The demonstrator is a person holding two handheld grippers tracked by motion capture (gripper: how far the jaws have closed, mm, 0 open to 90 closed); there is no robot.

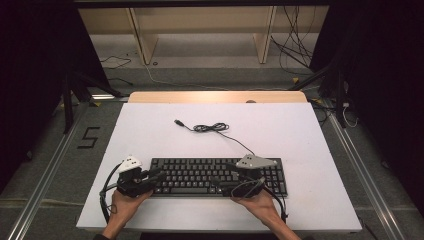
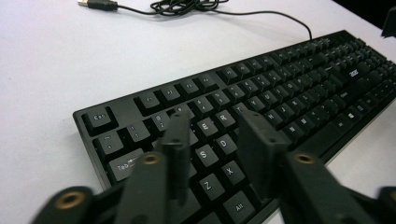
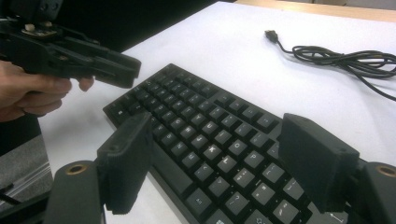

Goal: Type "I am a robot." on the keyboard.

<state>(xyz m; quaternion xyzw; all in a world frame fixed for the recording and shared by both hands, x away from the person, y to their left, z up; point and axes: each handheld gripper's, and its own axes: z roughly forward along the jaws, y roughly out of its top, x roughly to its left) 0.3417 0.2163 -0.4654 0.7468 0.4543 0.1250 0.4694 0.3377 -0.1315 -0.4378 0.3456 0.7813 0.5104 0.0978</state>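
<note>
High view: black keyboard [image 1: 218, 176] lies on the white counter [image 1: 150, 130], near the person's edge, long axis running left to right. Its thin cord [image 1: 212, 128] leads away to a loose coil and a USB plug [image 1: 178, 122], well clear of both hands.

Left tool [image 1: 159, 176] sits over the keyboard's left end; right tool [image 1: 220, 184] is over the right half. Each hand is nearest its own end.

Left gripper view: left tool [image 2: 215, 140] hangs just above the letter keys, pointing along the rows, jaws partly closed with only air between them; nothing gripped.

Right gripper view: right tool [image 3: 224, 163] stands released, jaws wide, straddling the keys without pressing them. Keyboard lies ahead and below it.

Materials: keyboard is matt hard plastic, flat, low, rectangular, with raised square keycaps. Counter surface is smooth and plain. Jaw pads are blocky, black, dull.

Judgement: any lift would call for grips at the two short ends.
</note>
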